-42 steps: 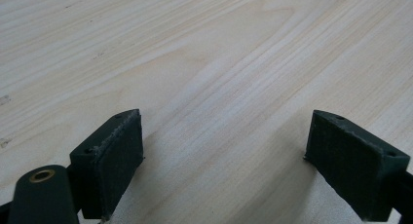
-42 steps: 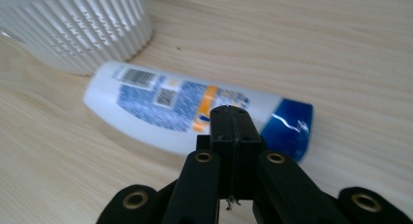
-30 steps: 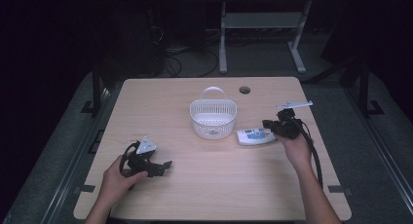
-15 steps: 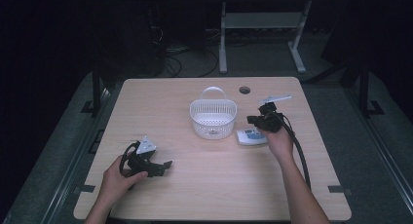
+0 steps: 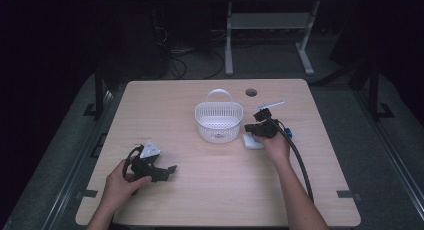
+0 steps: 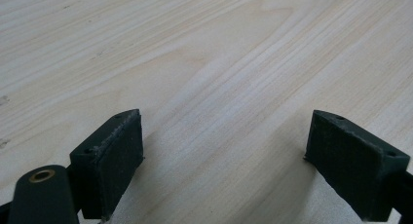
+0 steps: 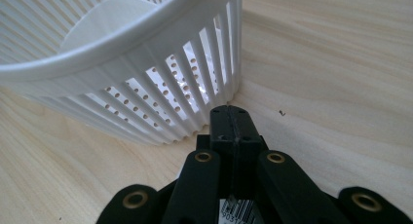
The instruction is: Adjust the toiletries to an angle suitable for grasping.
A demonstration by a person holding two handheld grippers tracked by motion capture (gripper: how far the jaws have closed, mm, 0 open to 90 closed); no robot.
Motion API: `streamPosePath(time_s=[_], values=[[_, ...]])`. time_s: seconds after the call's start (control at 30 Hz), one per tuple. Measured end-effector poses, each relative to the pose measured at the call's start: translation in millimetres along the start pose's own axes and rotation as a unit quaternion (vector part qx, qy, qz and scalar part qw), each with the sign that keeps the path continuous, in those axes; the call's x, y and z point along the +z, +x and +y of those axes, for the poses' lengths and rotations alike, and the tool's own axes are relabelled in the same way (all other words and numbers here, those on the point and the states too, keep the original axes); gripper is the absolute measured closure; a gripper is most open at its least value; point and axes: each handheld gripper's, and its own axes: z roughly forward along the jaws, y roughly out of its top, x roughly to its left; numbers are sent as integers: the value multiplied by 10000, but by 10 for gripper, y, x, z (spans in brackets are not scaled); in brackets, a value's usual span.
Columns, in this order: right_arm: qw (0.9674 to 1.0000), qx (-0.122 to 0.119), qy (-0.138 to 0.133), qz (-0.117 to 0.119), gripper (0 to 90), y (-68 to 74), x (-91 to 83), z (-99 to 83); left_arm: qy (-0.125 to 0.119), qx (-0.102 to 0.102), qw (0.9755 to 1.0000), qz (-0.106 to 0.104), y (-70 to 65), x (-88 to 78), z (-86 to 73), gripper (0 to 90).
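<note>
A white slotted basket (image 5: 218, 121) with a handle stands mid-table; in the right gripper view its wall (image 7: 160, 83) rises close ahead, and a pale round shape shows inside. My right gripper (image 5: 251, 128) sits just right of the basket, jaws pressed together with nothing between the tips (image 7: 230, 118). Under it lies a small white packet (image 5: 252, 142), partly covered by the hand; a barcode label (image 7: 238, 215) shows below the jaws. My left gripper (image 5: 167, 171) rests at the front left, open, with bare wood between its pads (image 6: 109, 156).
The light wooden table (image 5: 200, 200) has a round cable hole (image 5: 251, 92) at the back. A small blue piece (image 5: 288, 133) peeks out right of the right hand. A cable (image 5: 300, 165) trails along the right forearm. A white stand (image 5: 270, 25) is beyond the table.
My right gripper has moved left, from right of the white packet to over it, ending close against the basket's wall. The left gripper has stayed put.
</note>
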Motion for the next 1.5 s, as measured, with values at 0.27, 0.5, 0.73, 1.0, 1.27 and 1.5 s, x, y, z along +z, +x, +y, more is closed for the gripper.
streamPosePath(time_s=[0.27, 0.5, 0.73, 1.0, 1.27, 1.5], values=[[9999, 1, 142, -33, 896, 3, 41, -33, -3, 7, 10000, -6, -1, -1, -1, 132], [9998, -86, 198, -25, 896, 44, 27, -68, -3, 11, 10000, -7, -1, -1, -2, 133], [9996, -91, 267, 19, 896, 50, -14, -146, -16, 6, 10000, -8, -2, 0, -3, 133], [9991, -263, 319, 72, 896, 108, -97, -202, -15, 9, 10000, -7, -2, 0, -3, 133], [9986, -366, 351, 116, 896, 138, -191, -296, -17, 8, 10000, -6, -2, 0, -3, 132], [9983, -427, 375, 159, 896, 156, -285, -398, -18, 9, 10000, -5, -2, 0, -4, 133]])
